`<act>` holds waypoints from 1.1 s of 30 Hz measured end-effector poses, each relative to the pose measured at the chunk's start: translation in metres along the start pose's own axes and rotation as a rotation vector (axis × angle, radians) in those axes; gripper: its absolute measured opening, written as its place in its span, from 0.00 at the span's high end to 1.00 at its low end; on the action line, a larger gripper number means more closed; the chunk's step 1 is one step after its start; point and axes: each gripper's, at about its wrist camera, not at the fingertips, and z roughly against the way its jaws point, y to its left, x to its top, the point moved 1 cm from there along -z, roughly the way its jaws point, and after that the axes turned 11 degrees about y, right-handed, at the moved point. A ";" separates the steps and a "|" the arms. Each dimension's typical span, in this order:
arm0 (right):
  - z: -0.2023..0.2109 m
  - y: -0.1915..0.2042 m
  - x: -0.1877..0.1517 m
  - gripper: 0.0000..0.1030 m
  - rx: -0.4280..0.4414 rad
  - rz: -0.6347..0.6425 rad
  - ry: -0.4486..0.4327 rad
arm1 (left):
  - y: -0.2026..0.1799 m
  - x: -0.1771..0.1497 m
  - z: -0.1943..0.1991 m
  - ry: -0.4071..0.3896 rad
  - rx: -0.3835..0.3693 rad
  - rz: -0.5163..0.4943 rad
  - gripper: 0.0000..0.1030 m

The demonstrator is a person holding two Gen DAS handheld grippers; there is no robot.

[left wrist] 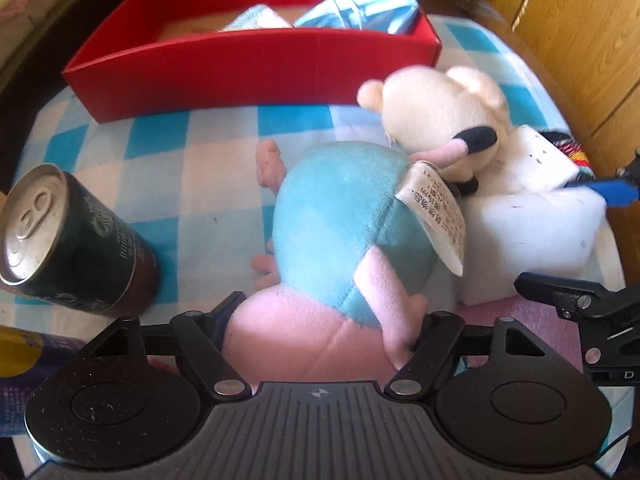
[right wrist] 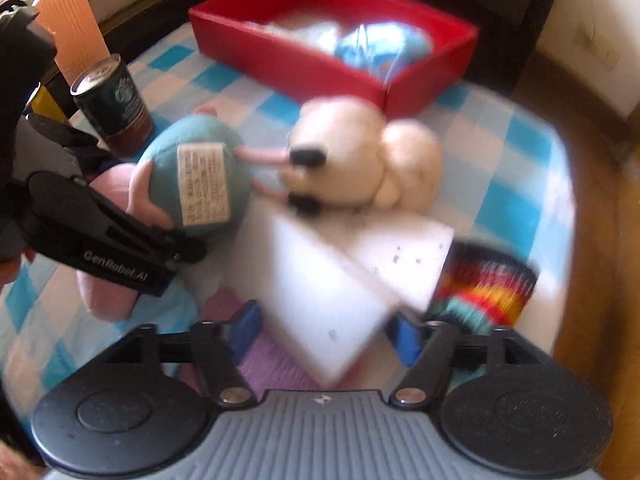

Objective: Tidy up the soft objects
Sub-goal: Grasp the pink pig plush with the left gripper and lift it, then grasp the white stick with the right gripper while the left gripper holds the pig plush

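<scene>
A pink plush pig in a blue dress (left wrist: 344, 232) lies on the checkered cloth, a white label on its back. My left gripper (left wrist: 320, 320) is shut on its pink head; it also shows in the right wrist view (right wrist: 200, 184). A cream plush toy (left wrist: 440, 116) lies past the pig's feet. My right gripper (right wrist: 324, 328) has its blue pads on either side of a white foam block (right wrist: 324, 304); the view is blurred. A second foam block (right wrist: 404, 256) lies behind it. The red box (left wrist: 256, 68) at the back holds blue soft items.
A dark drink can (left wrist: 76, 240) stands left of the pig. A striped colourful knitted item (right wrist: 484, 284) lies right of the foam blocks. A pink-purple cloth (right wrist: 272, 360) lies under my right gripper. A wooden cabinet (left wrist: 580, 20) stands at the right.
</scene>
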 end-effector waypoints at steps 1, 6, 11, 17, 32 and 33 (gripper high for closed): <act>0.002 0.000 0.001 0.44 -0.021 0.017 -0.010 | 0.001 -0.001 0.001 -0.001 -0.014 0.006 0.29; 0.008 0.001 0.000 0.34 -0.102 0.114 -0.055 | 0.011 -0.005 0.020 -0.043 -0.047 0.045 0.30; 0.007 0.010 -0.006 0.26 -0.155 0.238 -0.102 | 0.034 -0.009 0.049 -0.109 -0.104 0.131 0.30; -0.013 0.026 0.002 0.25 -0.177 0.336 -0.074 | 0.049 -0.011 0.071 -0.157 -0.199 0.201 0.30; 0.011 -0.001 0.015 0.83 0.134 0.051 -0.068 | 0.051 -0.015 0.075 -0.155 -0.236 0.204 0.29; 0.013 -0.007 0.015 0.85 0.165 0.008 -0.069 | 0.050 -0.015 0.075 -0.154 -0.238 0.202 0.29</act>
